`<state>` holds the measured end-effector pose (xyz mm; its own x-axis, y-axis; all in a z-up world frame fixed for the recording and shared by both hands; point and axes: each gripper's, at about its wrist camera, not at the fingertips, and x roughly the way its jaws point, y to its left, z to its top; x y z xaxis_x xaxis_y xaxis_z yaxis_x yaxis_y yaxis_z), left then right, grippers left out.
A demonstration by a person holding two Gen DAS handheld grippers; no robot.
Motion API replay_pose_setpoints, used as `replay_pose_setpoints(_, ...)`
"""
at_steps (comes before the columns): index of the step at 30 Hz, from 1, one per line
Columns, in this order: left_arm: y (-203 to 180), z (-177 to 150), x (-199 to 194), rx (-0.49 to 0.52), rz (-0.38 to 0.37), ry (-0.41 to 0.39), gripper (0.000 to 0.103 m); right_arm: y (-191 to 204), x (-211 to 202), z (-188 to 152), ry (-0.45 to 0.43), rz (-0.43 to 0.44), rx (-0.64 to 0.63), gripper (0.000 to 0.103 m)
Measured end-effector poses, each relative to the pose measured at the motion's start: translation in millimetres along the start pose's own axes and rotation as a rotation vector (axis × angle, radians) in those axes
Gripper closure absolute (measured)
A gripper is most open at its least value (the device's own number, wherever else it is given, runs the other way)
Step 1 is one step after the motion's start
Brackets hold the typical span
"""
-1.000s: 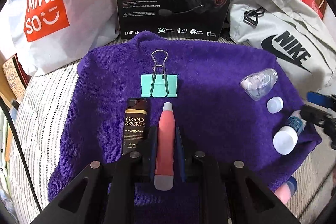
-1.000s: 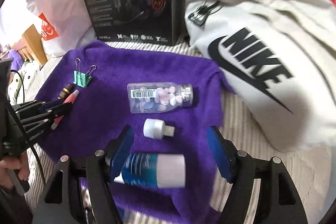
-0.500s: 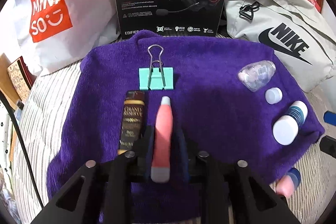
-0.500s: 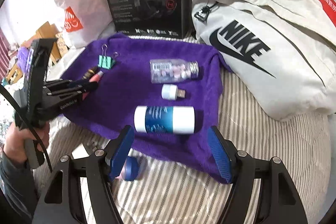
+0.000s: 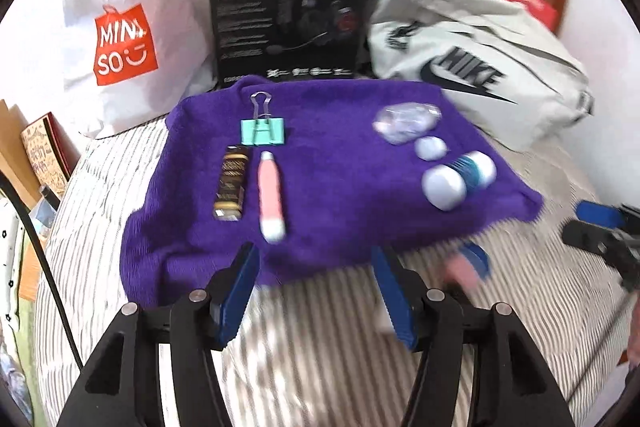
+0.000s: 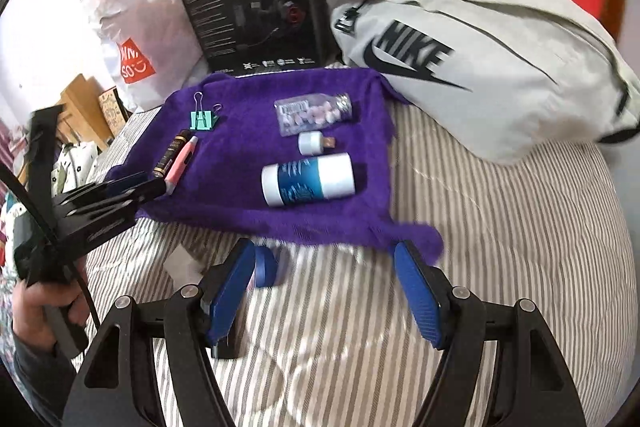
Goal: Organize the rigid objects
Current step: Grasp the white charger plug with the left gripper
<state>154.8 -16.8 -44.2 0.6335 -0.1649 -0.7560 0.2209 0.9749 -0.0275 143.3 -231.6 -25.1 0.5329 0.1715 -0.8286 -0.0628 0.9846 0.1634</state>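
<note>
1. Since a second ago: left gripper (image 5: pixel 316 291) let go of the pink pen (image 5: pixel 271 195) and pulled back toward the near edge of the purple towel (image 5: pixel 340 187); now spread wide, holding nothing; fingers (image 5: pixel 240 291) over the striped bedding (image 5: pixel 320 367).
2. Right gripper (image 6: pixel 326 291) likewise drawn back off the blue-and-white bottle (image 6: pixel 308 179); also spread, empty, over the bedding just near of the towel edge.
3. Left row on the towel: mint binder clip (image 5: pixel 263 131) farthest; brown labelled tube (image 5: pixel 230 182) and pink pen side by side nearer, both lengthwise, close but apart.
4. Right row: clear pill bottle (image 6: pixel 314 113) farthest, lying on its side; small white USB plug (image 6: pixel 314 142) just near of it; blue-and-white bottle nearest, on its side, white cap to the right in the right wrist view.
5. Off the towel on the bedding, just near its edge: blue-capped pinkish item (image 6: pixel 266 265), touching or nearly touching the right gripper's left finger; blurred, possibly a small bottle.
6. Beyond the towel: black headset box (image 5: pixel 288 11) upright; white Miniso bag (image 5: pixel 120 43) to the left; grey Nike bag (image 6: pixel 460 39) to the right.
</note>
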Motion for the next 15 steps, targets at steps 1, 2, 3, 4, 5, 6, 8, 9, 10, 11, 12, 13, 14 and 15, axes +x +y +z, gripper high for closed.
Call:
replay_pose_setpoints(1, -5.7, -5.4, -5.3, 0.008, -0.018, 0.004, 0.046, -1.6, -1.8, -2.6, 0.001, -0.004, 0.004, 0.031)
replay_pose_setpoints(2, -11.8, -9.2, -8.2, 0.019, -0.039, 0.008, 0.046, -3.8, -4.3, -6.4, 0.004, -0.008, 0.012, 0.031)
replay_pose_setpoints(3, -18.2, -12.9, -10.4, 0.034, -0.044, 0.002, 0.046, -5.4, -6.3, -9.2, 0.005, -0.009, 0.019, 0.031)
replay_pose_setpoints(4, -20.8, -15.5, -11.9, 0.043, -0.04, -0.001, 0.046, -7.7, -8.9, -12.8, 0.004, -0.008, 0.03, 0.031)
replay_pose_setpoints(5, -24.3, -18.0, -10.8, 0.058, -0.026, 0.004, 0.046, -9.5, -11.6, -15.9, 0.003, -0.005, 0.04, 0.031)
replay_pose_setpoints(6, -26.0, -19.5, -9.4, 0.067, -0.016, 0.008, 0.046, -10.4, -14.4, -18.5, 0.002, -0.004, 0.046, 0.031)
replay_pose_setpoints(8, -26.8, -22.7, -2.6, 0.083, 0.006, 0.022, 0.046, -9.9, -20.9, -22.2, -0.005, -0.01, 0.043, 0.031)
replay_pose_setpoints(9, -25.3, -23.5, 2.7, 0.089, 0.017, 0.04, 0.046, -9.2, -24.9, -24.5, -0.011, -0.011, 0.038, 0.031)
replay_pose_setpoints(10, -24.7, -25.3, 5.5, 0.093, 0.022, 0.052, 0.045, -8.3, -28.9, -26.6, -0.017, -0.012, 0.032, 0.031)
replay_pose_setpoints(11, -24.5, -26.4, 6.8, 0.098, 0.01, 0.047, 0.046, -7.6, -32.4, -28.3, -0.022, -0.013, 0.027, 0.031)
replay_pose_setpoints(12, -24.6, -27.1, 7.1, 0.1, -0.005, 0.044, 0.046, -7.1, -35.9, -30.2, -0.028, -0.014, 0.024, 0.031)
replay_pose_setpoints(13, -25.1, -27.5, 7.6, 0.103, -0.01, 0.048, 0.046, -6.8, -39.1, -31.9, -0.033, -0.014, 0.021, 0.031)
replay_pose_setpoints(14, -27.1, -28.1, 7.0, 0.111, -0.013, 0.047, 0.046, -6.6, -41.4, -32.6, -0.036, -0.012, 0.018, 0.031)
replay_pose_setpoints(15, -30.3, -29.3, 6.5, 0.123, -0.014, 0.048, 0.046, -6.3, -43.3, -33.8, -0.039, -0.012, 0.014, 0.03)
